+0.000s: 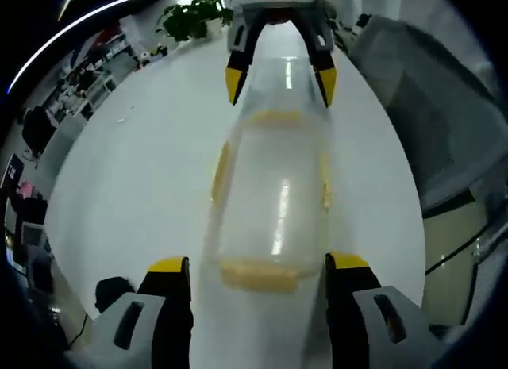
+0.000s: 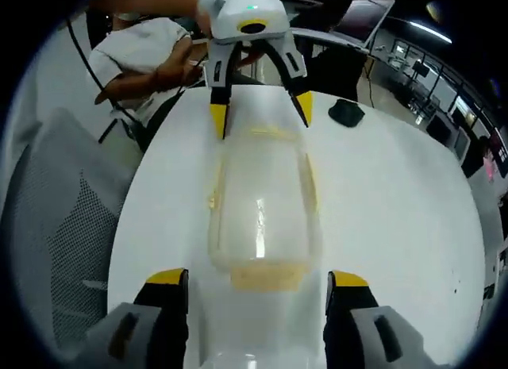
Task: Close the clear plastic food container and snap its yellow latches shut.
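On the white table (image 1: 135,171), container (image 1: 274,194) between two facing tools — jaws spread.

The right gripper (image 2: 258,294) spreads its 2 yellow-tipped jaws around the near end of the clear plastic food container with yellow latches (image 2: 260,214). The left gripper (image 2: 259,111) straddles its far end on the white round table (image 2: 389,218).

Bright overhead light washes the white table (image 1: 143,171) nearly flat, with faint shadows. A long glare streak runs down the clear container lid (image 1: 274,202), which looks soft and hazy. Fisheye distortion bends both views' edges, and a ceiling light strip (image 1: 87,20) curves.
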The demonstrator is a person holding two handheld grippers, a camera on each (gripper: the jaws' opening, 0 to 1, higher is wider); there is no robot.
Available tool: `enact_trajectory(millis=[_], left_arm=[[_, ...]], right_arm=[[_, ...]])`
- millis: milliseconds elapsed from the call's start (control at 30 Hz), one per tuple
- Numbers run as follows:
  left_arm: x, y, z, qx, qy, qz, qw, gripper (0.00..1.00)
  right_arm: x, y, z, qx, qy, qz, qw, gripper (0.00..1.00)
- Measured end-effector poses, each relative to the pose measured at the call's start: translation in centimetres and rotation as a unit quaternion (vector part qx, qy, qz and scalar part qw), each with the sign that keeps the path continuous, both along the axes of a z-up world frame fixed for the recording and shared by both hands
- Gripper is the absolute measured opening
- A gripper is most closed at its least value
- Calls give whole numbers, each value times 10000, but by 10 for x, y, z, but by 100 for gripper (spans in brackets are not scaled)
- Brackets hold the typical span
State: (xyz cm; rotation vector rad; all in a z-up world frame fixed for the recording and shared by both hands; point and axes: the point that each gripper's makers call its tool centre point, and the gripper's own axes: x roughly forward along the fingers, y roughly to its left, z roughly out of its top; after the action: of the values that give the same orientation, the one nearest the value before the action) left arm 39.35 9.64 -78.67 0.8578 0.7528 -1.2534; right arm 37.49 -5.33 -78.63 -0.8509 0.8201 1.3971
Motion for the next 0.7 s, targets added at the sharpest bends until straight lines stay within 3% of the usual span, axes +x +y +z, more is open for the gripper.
enact_trajectory(millis=[433, 700], left_arm=[[-4, 13, -16, 404, 256, -298, 9984, 55], [-3, 10, -17, 308, 550, -315, 9975, 55]], right_arm=[[-2, 6, -14, -149, 182, 37, 9997, 66], [1, 3, -20, -249, 255, -22, 9994, 62]])
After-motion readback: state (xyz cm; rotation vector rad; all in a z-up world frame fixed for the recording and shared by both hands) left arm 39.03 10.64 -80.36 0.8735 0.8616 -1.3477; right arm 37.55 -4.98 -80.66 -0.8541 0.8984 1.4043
